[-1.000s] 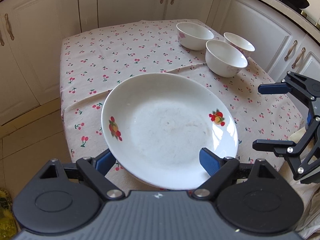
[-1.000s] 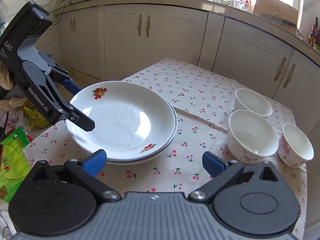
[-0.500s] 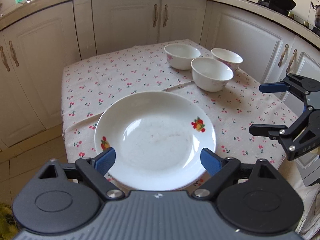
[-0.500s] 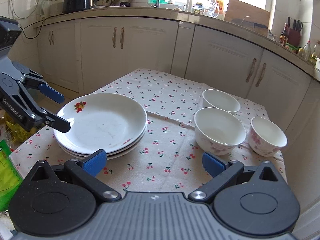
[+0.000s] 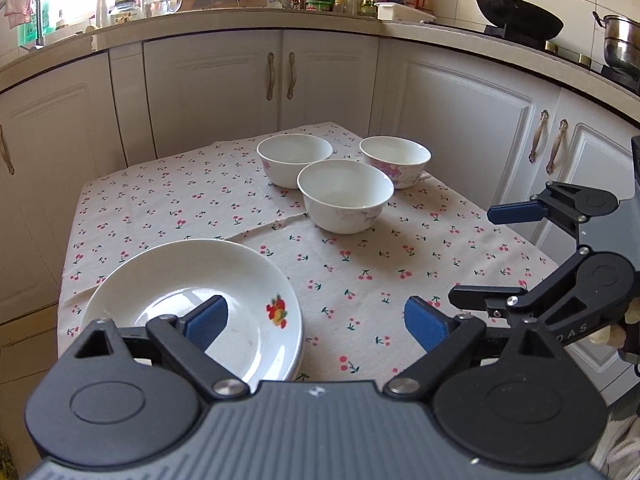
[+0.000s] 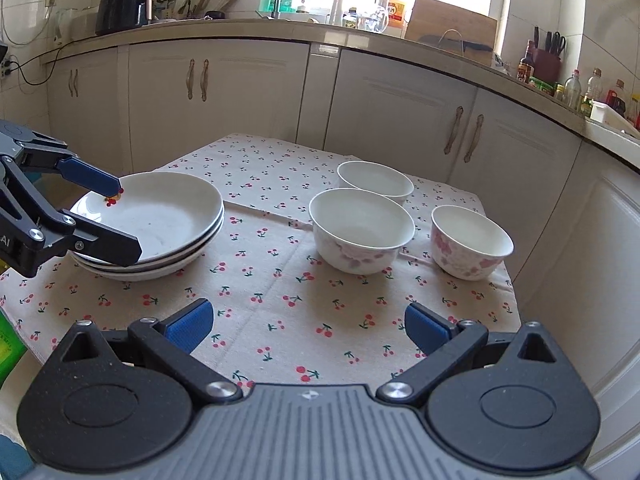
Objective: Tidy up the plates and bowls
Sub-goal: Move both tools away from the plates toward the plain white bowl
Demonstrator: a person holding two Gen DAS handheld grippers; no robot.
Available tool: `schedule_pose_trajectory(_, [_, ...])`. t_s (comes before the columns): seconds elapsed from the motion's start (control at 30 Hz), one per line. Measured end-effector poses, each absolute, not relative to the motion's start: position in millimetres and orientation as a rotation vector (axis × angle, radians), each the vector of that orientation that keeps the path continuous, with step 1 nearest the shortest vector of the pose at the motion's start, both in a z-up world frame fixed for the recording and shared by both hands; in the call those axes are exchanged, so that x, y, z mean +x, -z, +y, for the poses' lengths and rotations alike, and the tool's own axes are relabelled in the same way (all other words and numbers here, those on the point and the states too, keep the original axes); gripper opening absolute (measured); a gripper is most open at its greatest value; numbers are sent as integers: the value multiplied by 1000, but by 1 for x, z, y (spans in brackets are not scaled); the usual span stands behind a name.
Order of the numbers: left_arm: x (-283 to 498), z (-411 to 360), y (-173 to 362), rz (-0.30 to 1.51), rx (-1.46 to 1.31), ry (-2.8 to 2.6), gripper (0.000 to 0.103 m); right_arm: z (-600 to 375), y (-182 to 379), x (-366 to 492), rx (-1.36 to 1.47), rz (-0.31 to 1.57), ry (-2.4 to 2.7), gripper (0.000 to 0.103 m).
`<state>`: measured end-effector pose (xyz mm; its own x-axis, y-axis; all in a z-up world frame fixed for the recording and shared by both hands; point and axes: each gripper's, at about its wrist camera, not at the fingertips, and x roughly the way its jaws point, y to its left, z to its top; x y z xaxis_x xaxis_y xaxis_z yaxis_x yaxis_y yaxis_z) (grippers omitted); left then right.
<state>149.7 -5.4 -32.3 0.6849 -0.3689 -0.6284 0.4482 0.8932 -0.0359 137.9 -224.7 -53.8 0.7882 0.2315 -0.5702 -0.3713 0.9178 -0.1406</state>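
Note:
A stack of white plates point(image 5: 180, 280) with fruit prints rests on the near left of the cherry-print tablecloth point(image 5: 360, 272). My left gripper point(image 5: 316, 324) hovers just in front of it. Its jaws are opening and nothing is between the pads. The right wrist view shows the same gripper point(image 6: 116, 218) over the near rim of the plates point(image 6: 168, 216). Three white bowls stand apart at the far right: a plain one point(image 5: 294, 156), a larger one point(image 5: 346, 196) and a pink-flowered one point(image 5: 396, 158). My right gripper point(image 6: 308, 326) is open and empty above the cloth, short of the bowls point(image 6: 360, 224).
White kitchen cabinets point(image 5: 280, 76) wrap around the small table on the far and right sides. The counter holds bottles, a wok point(image 5: 518, 20) and a pot. A green packet point(image 6: 8, 344) lies off the table's left edge. Bare cloth point(image 6: 280, 288) lies between plates and bowls.
The left gripper has drawn back from the top plate, leaving it on the stack, and its jaws have widened. Both grippers pulled back and tilted up, so more of the kitchen shows.

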Motion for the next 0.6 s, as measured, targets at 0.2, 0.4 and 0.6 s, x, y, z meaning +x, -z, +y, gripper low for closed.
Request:
schedule_pose_trajectory(0.2, [164, -39, 39, 646, 86, 405, 95, -261, 54, 154, -231, 603, -339, 103])
schedule_pose_trajectory(0.4, [185, -78, 50, 608, 102, 355, 96, -288, 45, 185, -225, 620, -362, 103])
schedule_pose_trajectory(0.6, [211, -103, 64, 624, 141, 341, 95, -295, 39, 223, -217, 636, -429, 103])
